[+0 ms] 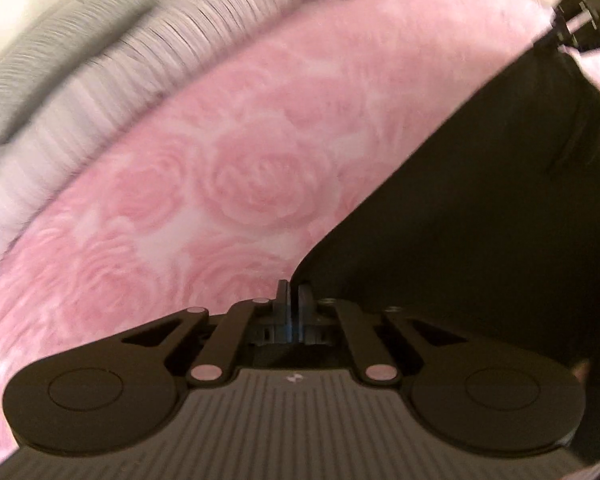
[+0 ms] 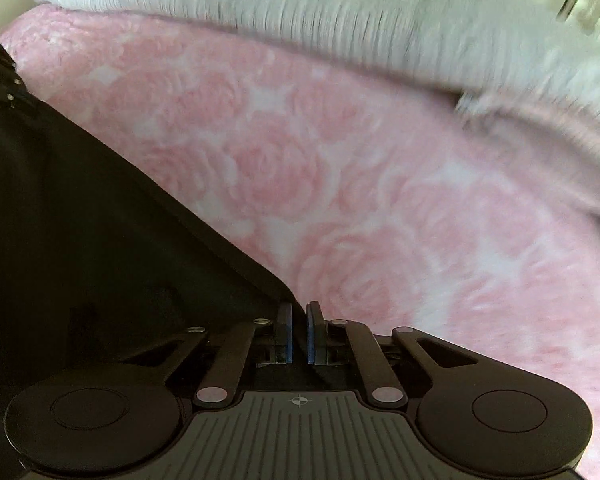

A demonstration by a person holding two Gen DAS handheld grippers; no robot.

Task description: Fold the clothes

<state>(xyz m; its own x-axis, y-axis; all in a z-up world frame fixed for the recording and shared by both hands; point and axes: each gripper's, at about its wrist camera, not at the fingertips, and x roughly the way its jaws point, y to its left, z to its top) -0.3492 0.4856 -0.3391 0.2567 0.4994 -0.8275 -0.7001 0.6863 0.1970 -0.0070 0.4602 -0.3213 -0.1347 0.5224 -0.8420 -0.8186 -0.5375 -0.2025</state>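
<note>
Both claws [image 1: 293, 292] [image 2: 299, 314] pinch the black garment [image 1: 480, 200], apparently stretched between them.

Two grippers: the left gripper [image 1: 293, 286] and the right gripper [image 2: 299, 308]. One black garment [image 1: 480, 200] stretches between them. One pink rose-patterned blanket [image 1: 228, 184] covers the bed, with one white ribbed blanket [image 2: 300, 12] along its far edge.

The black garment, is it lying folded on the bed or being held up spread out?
Held up, spread: the black garment stretches taut between the left gripper and right gripper, each pinching a corner.
</note>
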